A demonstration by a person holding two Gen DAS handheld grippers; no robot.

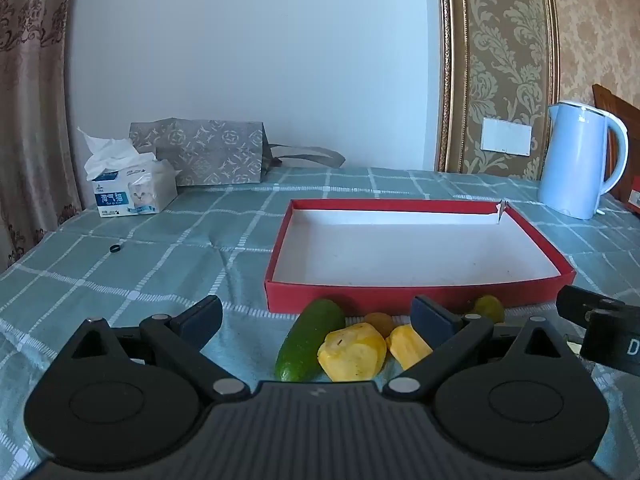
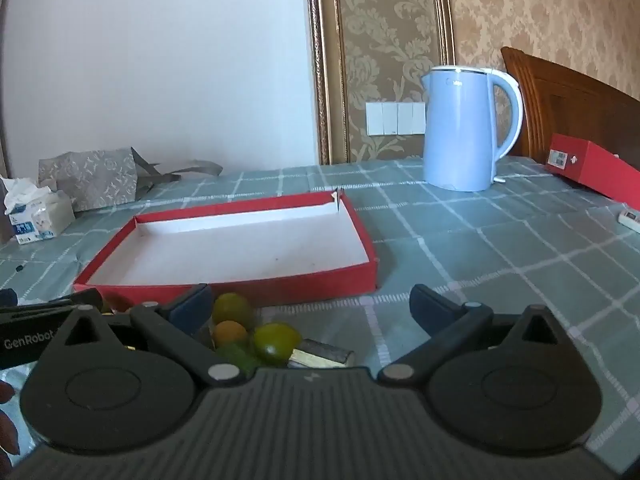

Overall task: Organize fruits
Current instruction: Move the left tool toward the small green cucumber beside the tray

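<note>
A shallow red box (image 1: 420, 298) with a white inside stands empty on the checked cloth; it also shows in the right wrist view (image 2: 240, 290). In front of it lie a green cucumber (image 1: 308, 338), two yellow fruit pieces (image 1: 354, 354), a small brown fruit (image 1: 380, 322) and a green-yellow fruit (image 1: 490, 308). My left gripper (image 1: 318, 316) is open and empty above them. My right gripper (image 2: 312, 306) is open and empty above two green-yellow fruits (image 2: 276, 340), a small orange fruit (image 2: 229, 332) and a shiny wrapped bar (image 2: 322, 354).
A light blue kettle (image 2: 464, 128) stands behind the box on the right. A tissue pack (image 1: 130, 188) and a grey patterned bag (image 1: 208, 152) stand at the back left. A small black ring (image 1: 115, 248) lies on the cloth. Another red box (image 2: 592, 168) is far right.
</note>
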